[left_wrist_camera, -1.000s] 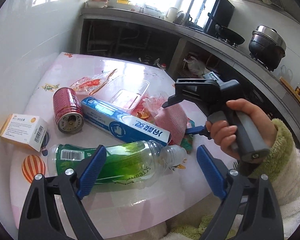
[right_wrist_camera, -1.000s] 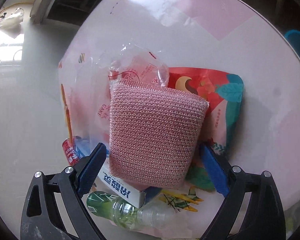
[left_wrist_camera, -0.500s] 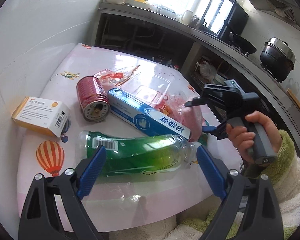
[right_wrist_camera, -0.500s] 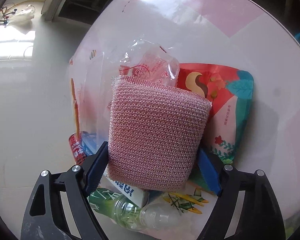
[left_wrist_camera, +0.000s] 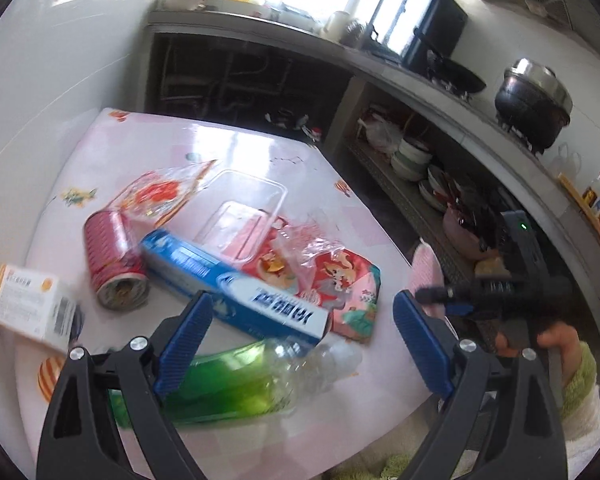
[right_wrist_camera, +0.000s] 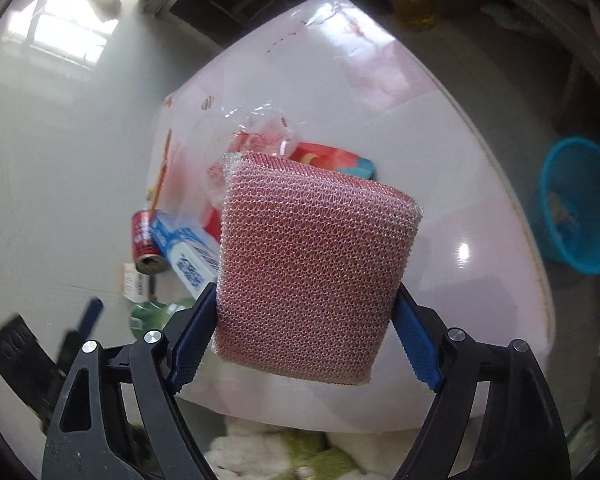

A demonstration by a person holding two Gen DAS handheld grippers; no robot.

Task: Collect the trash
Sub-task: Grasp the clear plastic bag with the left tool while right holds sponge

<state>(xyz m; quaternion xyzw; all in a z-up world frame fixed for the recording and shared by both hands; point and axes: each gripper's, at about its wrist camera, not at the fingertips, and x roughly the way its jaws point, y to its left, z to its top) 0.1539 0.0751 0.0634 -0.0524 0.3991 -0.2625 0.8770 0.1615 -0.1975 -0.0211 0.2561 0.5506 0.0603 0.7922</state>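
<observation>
Listed left to right across the pink surface: small white-and-orange carton at the left edge; red drink can on its side, just beside it; long blue-and-white box lying diagonally, one end near the can; green-tinted plastic bottle on its side at the near edge, under the box's right end; clear plastic tray behind the box, crumpled clear wrapper at its left; red printed snack bag flat at the right of the heap. Left tool: spread wide, empty, poised over the bottle and box, touching neither. Right tool: pinching a pink mesh scouring pad by its two side edges, pad clear of the surface, upright between the blue pads, off the surface's right edge in the left view. Blue plastic basket on the floor, right of the surface, well apart from the pad; likely the destination. Handling notes, by judgement: pad light, soft, springy, compresses under grip, rough mesh unlikely to slip; hold across the narrow width near the lower half, as now. Bottle smooth and round, liable to roll; take across the body. Wrappers flimsy.
</observation>
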